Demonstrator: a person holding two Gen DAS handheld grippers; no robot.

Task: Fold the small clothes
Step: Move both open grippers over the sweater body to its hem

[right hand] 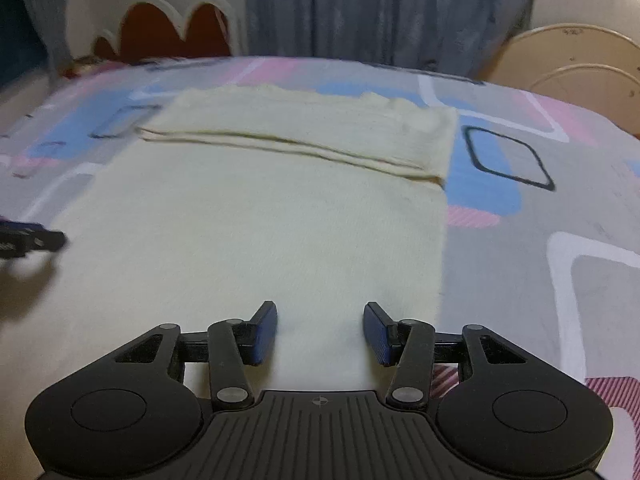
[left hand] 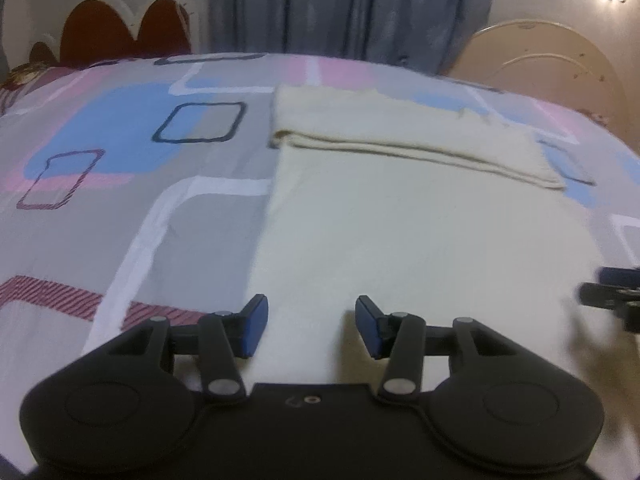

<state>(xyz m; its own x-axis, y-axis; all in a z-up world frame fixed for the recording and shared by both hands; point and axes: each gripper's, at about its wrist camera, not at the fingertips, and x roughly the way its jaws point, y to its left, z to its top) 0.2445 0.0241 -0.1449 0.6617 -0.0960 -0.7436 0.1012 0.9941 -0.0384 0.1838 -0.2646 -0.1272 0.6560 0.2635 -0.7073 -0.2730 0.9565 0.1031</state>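
Note:
A cream cloth (left hand: 400,232) (right hand: 256,224) lies flat on the patterned bedspread (left hand: 120,184) (right hand: 540,216), its far end folded over into a thick band (left hand: 400,136) (right hand: 304,128). My left gripper (left hand: 312,326) hovers over the cloth's near left part, open, with nothing between its blue pads (left hand: 254,328). Over the near right part of the cloth my right gripper (right hand: 320,332) also stands open and empty. Each gripper shows blurred at the edge of the other's view: the right gripper (left hand: 612,296), the left gripper (right hand: 28,236).
Grey curtains (left hand: 352,8) (right hand: 384,8) hang behind the bed. A scalloped dark red headboard (left hand: 124,32) (right hand: 176,28) stands at the far left, a beige rounded one (left hand: 552,60) (right hand: 580,60) at the far right. Bedspread extends on both sides of the cloth.

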